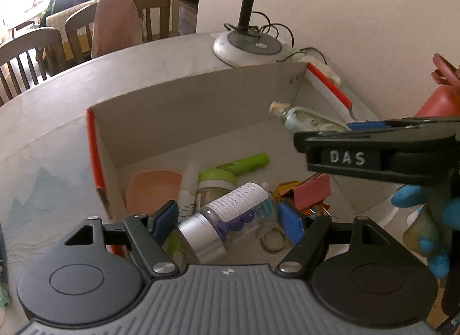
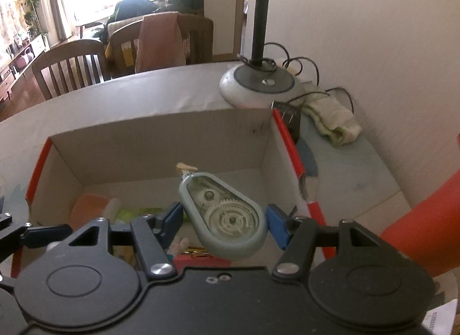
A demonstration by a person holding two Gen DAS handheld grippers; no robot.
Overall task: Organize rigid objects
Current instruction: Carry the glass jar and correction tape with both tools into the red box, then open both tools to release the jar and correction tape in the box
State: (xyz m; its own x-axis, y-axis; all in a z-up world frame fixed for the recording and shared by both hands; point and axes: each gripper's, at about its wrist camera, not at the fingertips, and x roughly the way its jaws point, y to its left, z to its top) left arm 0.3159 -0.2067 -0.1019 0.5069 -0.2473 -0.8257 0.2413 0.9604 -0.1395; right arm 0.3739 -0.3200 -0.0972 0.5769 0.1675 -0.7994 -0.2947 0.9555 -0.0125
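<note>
Left gripper (image 1: 230, 217): jaws partly apart, clamped across a clear bottle (image 1: 227, 220) over the box (image 1: 178, 110) on the desk (image 1: 57, 122); long axis slants, silver cap toward the camera.

Right gripper (image 2: 225, 221): jaws clamped on a tape dispenser (image 2: 222, 214), held above the box; tip points away.

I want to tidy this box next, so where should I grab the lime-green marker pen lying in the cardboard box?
Best take the lime-green marker pen across the middle of its barrel, coming straight down from above. It lies flat on the cardboard box floor, its upper end free, while its lower end is crowded by a green-lidded jar.
</note>
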